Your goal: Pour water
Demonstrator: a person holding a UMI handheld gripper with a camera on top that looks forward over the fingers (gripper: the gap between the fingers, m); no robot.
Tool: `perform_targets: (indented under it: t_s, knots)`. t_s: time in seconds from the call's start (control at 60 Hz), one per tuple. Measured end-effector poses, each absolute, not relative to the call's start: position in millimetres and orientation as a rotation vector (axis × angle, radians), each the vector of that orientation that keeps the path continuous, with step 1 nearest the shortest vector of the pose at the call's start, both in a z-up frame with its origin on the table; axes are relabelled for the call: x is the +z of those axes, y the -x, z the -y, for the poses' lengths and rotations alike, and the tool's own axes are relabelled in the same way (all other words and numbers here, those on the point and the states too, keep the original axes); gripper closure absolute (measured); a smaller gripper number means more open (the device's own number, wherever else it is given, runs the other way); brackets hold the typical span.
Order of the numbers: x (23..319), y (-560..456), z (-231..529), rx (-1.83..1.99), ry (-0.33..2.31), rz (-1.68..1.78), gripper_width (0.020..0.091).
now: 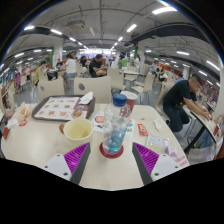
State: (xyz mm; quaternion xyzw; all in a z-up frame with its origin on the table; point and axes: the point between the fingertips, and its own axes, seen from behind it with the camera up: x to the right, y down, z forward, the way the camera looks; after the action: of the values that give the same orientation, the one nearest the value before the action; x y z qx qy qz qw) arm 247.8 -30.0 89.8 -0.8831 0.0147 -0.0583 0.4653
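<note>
Jaws gape around bottle (117, 127), cup (77, 130) beside, tray (57, 108) beyond.

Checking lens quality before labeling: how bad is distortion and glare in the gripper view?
Gripper view: strong fisheye, the table edge and ceiling light strips bow into curves; ceiling lights blow out to white but cast no harsh glare on the table; the clear water bottle between the open hand-held gripper fingers and the yellow cup beside it read clearly; distant seated people look soft and small.
</note>
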Motion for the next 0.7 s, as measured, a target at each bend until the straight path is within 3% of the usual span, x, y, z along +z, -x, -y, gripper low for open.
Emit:
perform_targets:
  t_s: [0.35,0.7]
  knots:
    - [147,-175,147,-0.096,2.232,-0.145,0.0254]
    - [162,-154,170,-0.113,2.227,-0.051,0.0254]
